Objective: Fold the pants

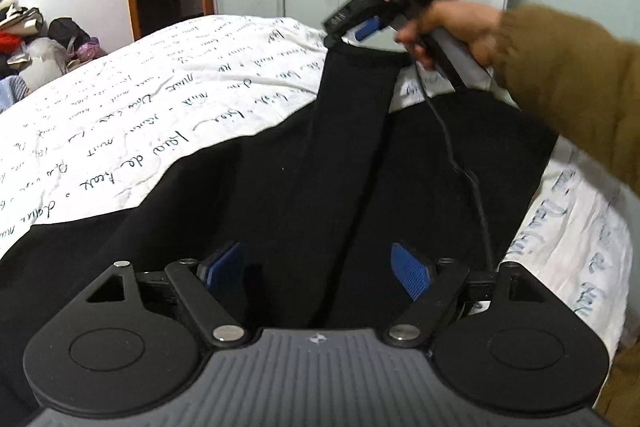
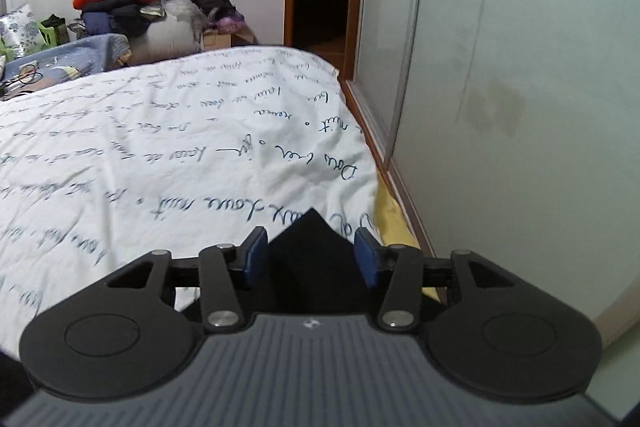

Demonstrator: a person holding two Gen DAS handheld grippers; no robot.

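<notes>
Near the bed's point(image 1: 120, 115) right edge, my left gripper point(image 1: 320, 269) gaped above black pants point(image 1: 300, 167); my right gripper point(image 2: 311, 255) stood half-open around a hem corner, unpinched.

One pants point(image 1: 304, 163), one bedsheet point(image 1: 132, 115), two grippers: left gripper point(image 1: 320, 269), right gripper point(image 2: 311, 257).
</notes>
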